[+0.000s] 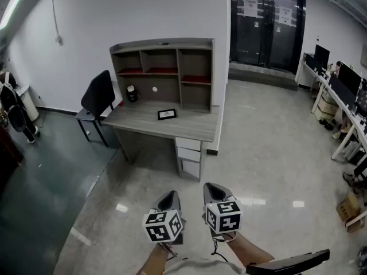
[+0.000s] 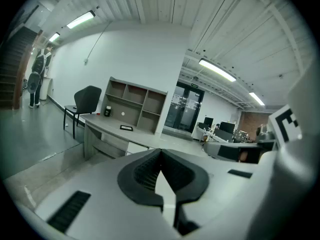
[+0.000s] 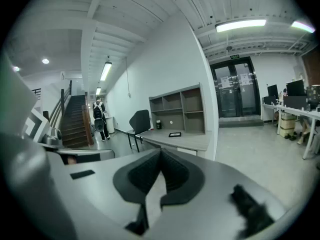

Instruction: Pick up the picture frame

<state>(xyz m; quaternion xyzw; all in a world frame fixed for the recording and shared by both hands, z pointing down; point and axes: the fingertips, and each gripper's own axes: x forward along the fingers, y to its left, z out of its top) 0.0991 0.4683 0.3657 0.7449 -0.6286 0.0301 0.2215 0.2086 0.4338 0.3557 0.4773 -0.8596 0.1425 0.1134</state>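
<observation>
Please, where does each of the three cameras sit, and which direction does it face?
Head view: on the person's head, facing forward and down at the desk; left gripper, right gripper and forearms show.
Left gripper view: on the left gripper, facing the desk along its shut fingers.
Right gripper view: on the right gripper, same, over shut fingers.
Shared: all show the picture frame on the desk.

No text, number or brand could be read. A green sign (image 3: 234, 57) was seen above the glass doors (image 1: 266, 27), and white sheets (image 1: 250, 7) were posted on them, but their print was too small to be made out. Only black-and-white square patterns, without letters, were borne on the marker cube (image 1: 163, 225) of the left gripper (image 1: 170, 196) and on that of the right gripper (image 1: 214, 188).
</observation>
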